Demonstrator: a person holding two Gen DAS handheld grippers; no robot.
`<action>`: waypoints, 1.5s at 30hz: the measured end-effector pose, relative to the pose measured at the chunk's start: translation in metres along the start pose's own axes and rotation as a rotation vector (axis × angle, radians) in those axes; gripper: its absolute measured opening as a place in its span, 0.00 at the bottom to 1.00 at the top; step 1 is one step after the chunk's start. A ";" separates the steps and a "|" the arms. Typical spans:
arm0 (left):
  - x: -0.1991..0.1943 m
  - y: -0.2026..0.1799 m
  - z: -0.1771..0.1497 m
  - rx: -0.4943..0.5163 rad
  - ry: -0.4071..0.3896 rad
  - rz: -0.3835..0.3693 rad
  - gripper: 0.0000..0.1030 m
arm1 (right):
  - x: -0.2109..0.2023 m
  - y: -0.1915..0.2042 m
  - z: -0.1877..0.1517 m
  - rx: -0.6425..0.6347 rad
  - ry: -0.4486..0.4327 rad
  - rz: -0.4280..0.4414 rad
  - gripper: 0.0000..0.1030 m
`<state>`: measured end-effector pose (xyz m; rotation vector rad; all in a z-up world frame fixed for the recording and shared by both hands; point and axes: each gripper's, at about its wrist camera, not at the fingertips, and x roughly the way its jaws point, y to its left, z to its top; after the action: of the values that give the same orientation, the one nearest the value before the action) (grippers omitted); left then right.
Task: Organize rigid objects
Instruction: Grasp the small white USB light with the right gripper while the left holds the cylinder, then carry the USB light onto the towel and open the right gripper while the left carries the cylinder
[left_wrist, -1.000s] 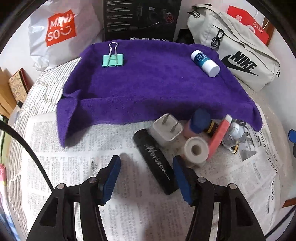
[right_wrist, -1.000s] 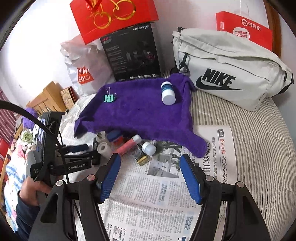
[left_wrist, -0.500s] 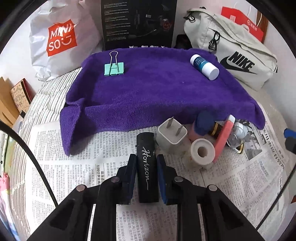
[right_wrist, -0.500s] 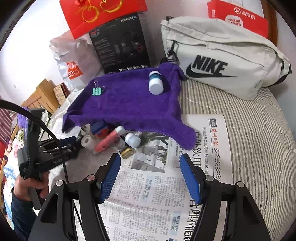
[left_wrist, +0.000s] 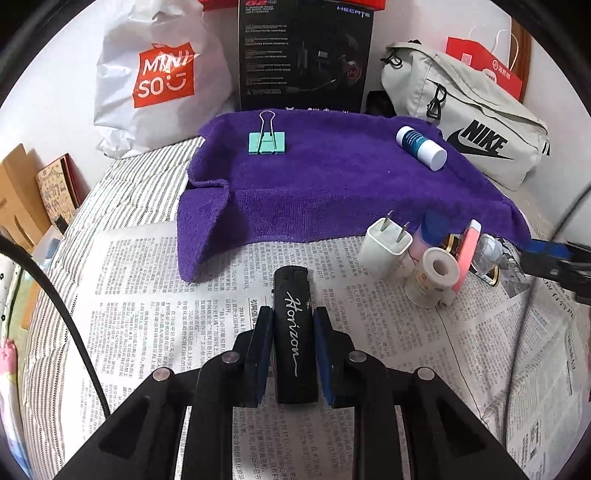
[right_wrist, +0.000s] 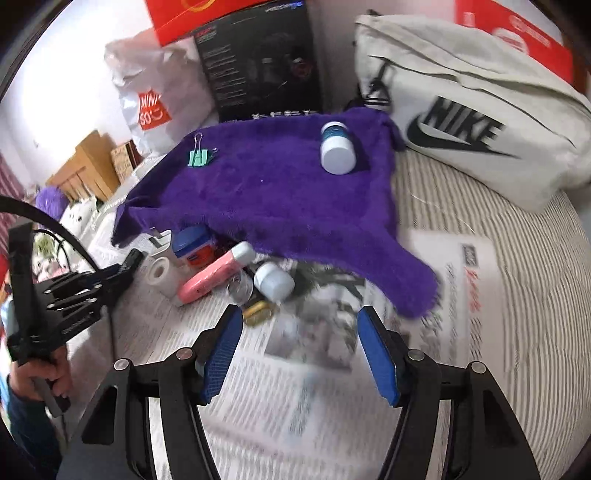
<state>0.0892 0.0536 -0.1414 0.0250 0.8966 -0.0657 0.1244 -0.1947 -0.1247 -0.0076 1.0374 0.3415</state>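
My left gripper (left_wrist: 293, 325) is shut on a black lighter (left_wrist: 293, 332) marked "Horizon", just above the newspaper (left_wrist: 147, 295). A purple towel (left_wrist: 332, 184) lies beyond, with a green binder clip (left_wrist: 266, 142) and a blue-and-white bottle (left_wrist: 421, 147) on it. A cluster sits at the towel's front edge: white charger plug (left_wrist: 384, 247), tape roll (left_wrist: 439, 269), pink tube (left_wrist: 467, 258). My right gripper (right_wrist: 299, 325) is open and empty over the newspaper, close to a white-capped bottle (right_wrist: 273, 280), a gold cap (right_wrist: 258, 312), the pink tube (right_wrist: 210, 273) and a blue-lidded jar (right_wrist: 194, 245).
A Miniso bag (left_wrist: 159, 74), a black box (left_wrist: 303, 55) and a Nike bag (left_wrist: 469, 118) stand behind the towel. Cardboard items (left_wrist: 22, 199) are at the left. The striped bed surface (right_wrist: 535, 277) extends right of the newspaper.
My left gripper closed on the black lighter and lifted it slightly, turning it straight. My right gripper moved forward and left toward the cluster of small items.
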 end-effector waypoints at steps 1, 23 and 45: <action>0.000 -0.001 -0.001 0.005 -0.006 0.006 0.22 | 0.006 0.001 0.002 -0.019 0.009 -0.010 0.52; -0.001 0.001 -0.001 -0.010 -0.004 -0.012 0.21 | 0.042 0.022 0.024 -0.095 0.034 0.018 0.50; -0.001 -0.001 -0.001 -0.005 -0.002 -0.007 0.21 | 0.016 0.017 -0.017 -0.115 0.034 -0.069 0.38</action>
<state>0.0881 0.0527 -0.1415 0.0171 0.8951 -0.0699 0.1125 -0.1769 -0.1441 -0.1527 1.0478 0.3392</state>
